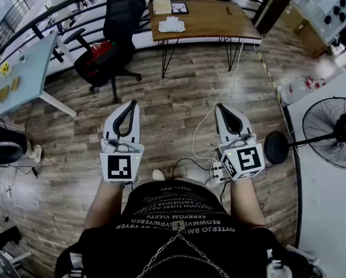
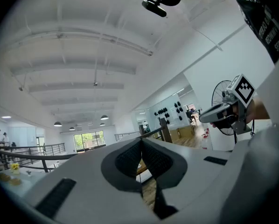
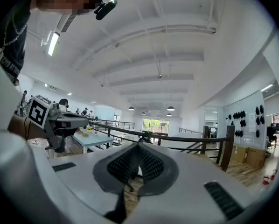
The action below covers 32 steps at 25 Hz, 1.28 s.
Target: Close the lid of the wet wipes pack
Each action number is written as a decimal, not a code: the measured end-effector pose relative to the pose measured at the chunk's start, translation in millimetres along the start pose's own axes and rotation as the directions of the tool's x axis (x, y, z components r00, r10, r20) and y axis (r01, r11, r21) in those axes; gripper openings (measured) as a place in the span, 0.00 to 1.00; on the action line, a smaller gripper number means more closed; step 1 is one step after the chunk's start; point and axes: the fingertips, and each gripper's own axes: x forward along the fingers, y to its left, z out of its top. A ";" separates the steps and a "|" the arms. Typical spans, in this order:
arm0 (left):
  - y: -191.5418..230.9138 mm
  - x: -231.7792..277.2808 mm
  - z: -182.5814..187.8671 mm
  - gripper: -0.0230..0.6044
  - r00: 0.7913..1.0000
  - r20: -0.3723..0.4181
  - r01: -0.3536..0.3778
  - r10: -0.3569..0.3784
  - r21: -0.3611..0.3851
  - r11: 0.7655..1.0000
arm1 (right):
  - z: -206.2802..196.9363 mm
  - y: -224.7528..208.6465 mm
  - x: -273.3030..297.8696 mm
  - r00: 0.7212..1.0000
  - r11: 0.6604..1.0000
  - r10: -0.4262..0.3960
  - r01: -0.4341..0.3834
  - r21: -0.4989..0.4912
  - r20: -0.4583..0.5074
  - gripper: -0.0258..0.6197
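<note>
I stand on a wood floor and hold both grippers out at waist height, far from any table. My left gripper (image 1: 133, 103) is shut with its fingertips together and nothing between them; the left gripper view shows its jaws (image 2: 141, 140) meeting against the ceiling and room. My right gripper (image 1: 220, 105) is shut and empty too, tips touching (image 3: 139, 144). A white flat pack (image 1: 171, 24), possibly the wet wipes, lies on the wooden table (image 1: 219, 19) far ahead; its lid is too small to make out.
A black office chair (image 1: 112, 39) stands ahead left. A pale blue table (image 1: 22, 74) is at the left, a standing fan (image 1: 334, 133) at the right. A power strip (image 1: 217, 170) and cables lie by my feet. A dark railing (image 1: 69, 7) runs behind.
</note>
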 end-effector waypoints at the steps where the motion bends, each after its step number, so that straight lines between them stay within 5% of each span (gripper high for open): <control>1: 3.4 0.1 -0.6 0.08 1.000 0.004 0.003 -0.003 0.000 1.000 | 0.4 2.8 4.0 1.000 1.000 0.001 -0.001 0.000 0.000 0.06; 14: 61.0 -0.6 -14.6 0.08 1.000 0.016 0.008 -0.008 0.047 0.999 | -6.6 28.2 45.4 0.999 0.998 -0.053 0.053 0.025 -0.010 0.06; 26: 66.6 15.7 -80.7 0.08 0.995 -0.079 0.062 -0.069 -0.079 0.995 | -32.1 31.9 46.5 0.988 0.995 -0.099 0.096 -0.031 -0.121 0.14; 32: 65.5 44.4 -87.0 0.08 0.993 -0.083 0.075 -0.081 -0.074 0.994 | -37.1 15.5 63.2 0.988 0.995 -0.099 0.094 -0.046 -0.116 0.15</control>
